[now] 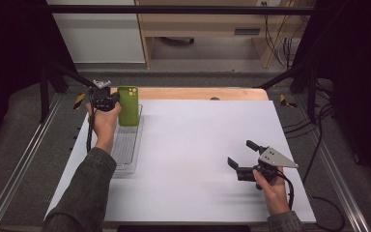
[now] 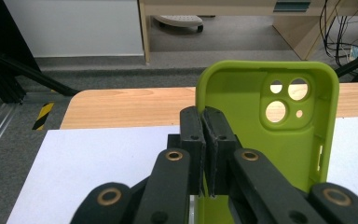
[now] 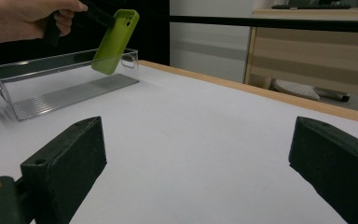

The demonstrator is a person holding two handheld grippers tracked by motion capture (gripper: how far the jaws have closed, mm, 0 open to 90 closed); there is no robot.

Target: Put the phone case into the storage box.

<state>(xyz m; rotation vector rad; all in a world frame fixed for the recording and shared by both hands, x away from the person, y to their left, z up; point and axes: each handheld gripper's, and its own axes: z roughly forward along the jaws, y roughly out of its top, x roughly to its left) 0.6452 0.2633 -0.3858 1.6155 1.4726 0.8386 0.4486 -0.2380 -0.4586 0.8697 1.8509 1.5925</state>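
High view first: nearest me, my right gripper [image 1: 239,156] rests low over the white table [image 1: 198,145] at the right, its jaws spread wide with nothing between them. From the right gripper view, I see those two black jaws standing far apart over bare tabletop, well away from the case.

Farther off at the left, my left gripper [image 1: 112,102] is clenched on the green phone case [image 1: 128,105]. In the left gripper view the two jaws [image 2: 204,154] press together on the case's [image 2: 270,140] left side wall, pinching that thin edge. The case stands upright, hollow side facing the camera, camera cutouts at its top right.

Below the case sits a clear plastic tray [image 1: 125,145], long and narrow, along the table's left side. From the right gripper view, the case [image 3: 115,42] hangs tilted over the far end of the tray [image 3: 51,88], its lower end dipping inside the tray walls. Whether it touches the tray floor I cannot tell.
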